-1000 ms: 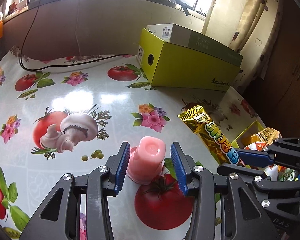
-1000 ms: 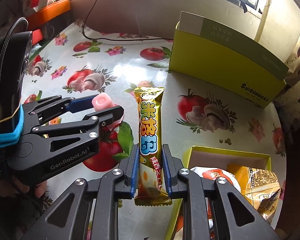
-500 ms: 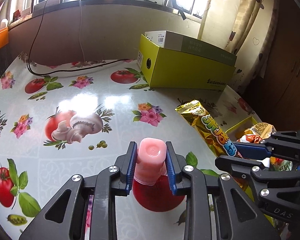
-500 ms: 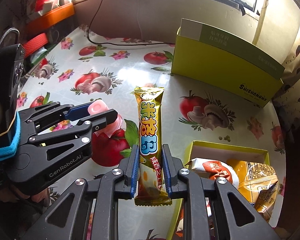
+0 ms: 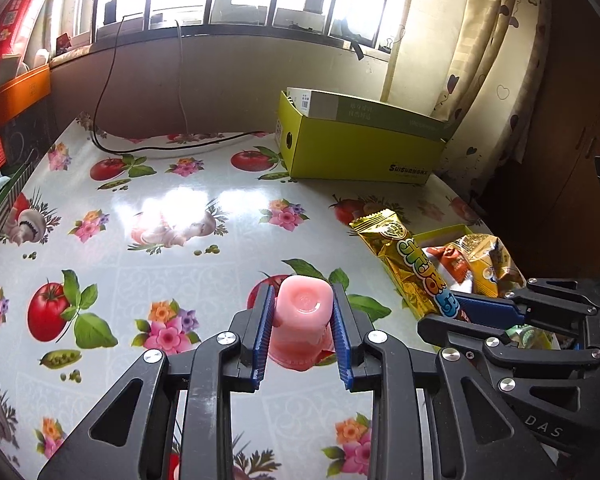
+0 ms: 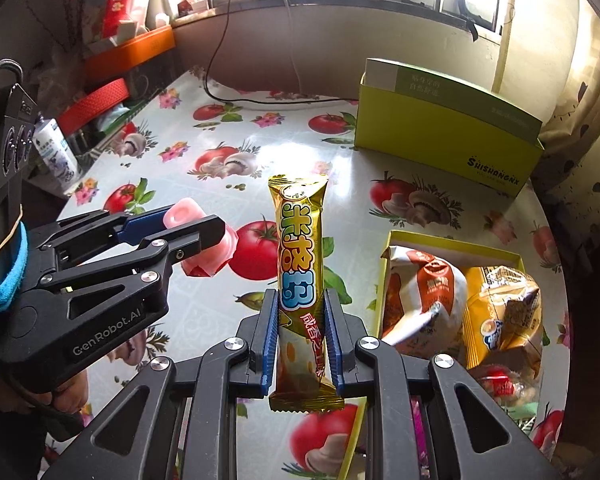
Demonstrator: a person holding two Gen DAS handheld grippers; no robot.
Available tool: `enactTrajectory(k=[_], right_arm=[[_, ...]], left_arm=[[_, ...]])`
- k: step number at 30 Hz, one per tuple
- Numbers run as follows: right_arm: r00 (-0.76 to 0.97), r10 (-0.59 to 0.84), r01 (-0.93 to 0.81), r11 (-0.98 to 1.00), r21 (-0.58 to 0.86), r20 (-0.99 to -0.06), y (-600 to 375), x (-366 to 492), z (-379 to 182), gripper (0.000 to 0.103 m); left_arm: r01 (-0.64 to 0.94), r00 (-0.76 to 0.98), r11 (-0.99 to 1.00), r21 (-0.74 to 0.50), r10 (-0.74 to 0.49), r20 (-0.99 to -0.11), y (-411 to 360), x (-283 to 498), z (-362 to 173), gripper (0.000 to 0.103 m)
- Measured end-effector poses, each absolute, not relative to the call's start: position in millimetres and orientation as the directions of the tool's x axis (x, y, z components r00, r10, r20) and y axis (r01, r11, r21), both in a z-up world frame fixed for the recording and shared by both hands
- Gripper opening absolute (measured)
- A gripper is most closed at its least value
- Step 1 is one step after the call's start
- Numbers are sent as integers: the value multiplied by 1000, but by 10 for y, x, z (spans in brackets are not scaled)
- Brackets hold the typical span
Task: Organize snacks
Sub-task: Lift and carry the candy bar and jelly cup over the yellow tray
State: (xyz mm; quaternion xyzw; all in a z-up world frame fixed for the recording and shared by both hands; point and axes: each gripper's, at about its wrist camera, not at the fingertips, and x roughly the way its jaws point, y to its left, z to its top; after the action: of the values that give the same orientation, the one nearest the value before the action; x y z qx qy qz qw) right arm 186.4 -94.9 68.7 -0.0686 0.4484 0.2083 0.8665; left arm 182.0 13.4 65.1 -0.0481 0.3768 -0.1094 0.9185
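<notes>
My left gripper (image 5: 303,326) is shut on a pink jelly cup (image 5: 302,322) and holds it above the tablecloth; the cup also shows in the right wrist view (image 6: 204,240). My right gripper (image 6: 301,334) is shut on a long gold snack bar (image 6: 302,272), held upright beside the low yellow tray (image 6: 452,242). The bar also shows in the left wrist view (image 5: 412,264). The tray holds an orange-and-white bag (image 6: 424,300) and a yellow bag (image 6: 500,316).
A large yellow-green box (image 5: 360,148) stands at the back right of the table. A black cable (image 5: 148,148) runs along the back edge. An orange bin (image 6: 132,52) and clutter sit off the table's left side. A curtain (image 5: 492,80) hangs at the right.
My left gripper closed on the pink jelly cup and lifted it off the table. My right gripper rose a little with the gold snack bar still held.
</notes>
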Motion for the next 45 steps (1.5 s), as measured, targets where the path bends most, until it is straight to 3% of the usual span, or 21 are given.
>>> enactTrajectory(k=[19, 45], right_arm=[[543, 347, -405, 906, 124, -765, -1327, 1248, 808, 19], [590, 281, -248, 955, 162, -757, -2182, 1202, 786, 19]], left_arm=[[171, 688, 966, -195, -258, -678, -181, 1237, 739, 29], [284, 657, 933, -220, -357, -664, -702, 1256, 797, 29]])
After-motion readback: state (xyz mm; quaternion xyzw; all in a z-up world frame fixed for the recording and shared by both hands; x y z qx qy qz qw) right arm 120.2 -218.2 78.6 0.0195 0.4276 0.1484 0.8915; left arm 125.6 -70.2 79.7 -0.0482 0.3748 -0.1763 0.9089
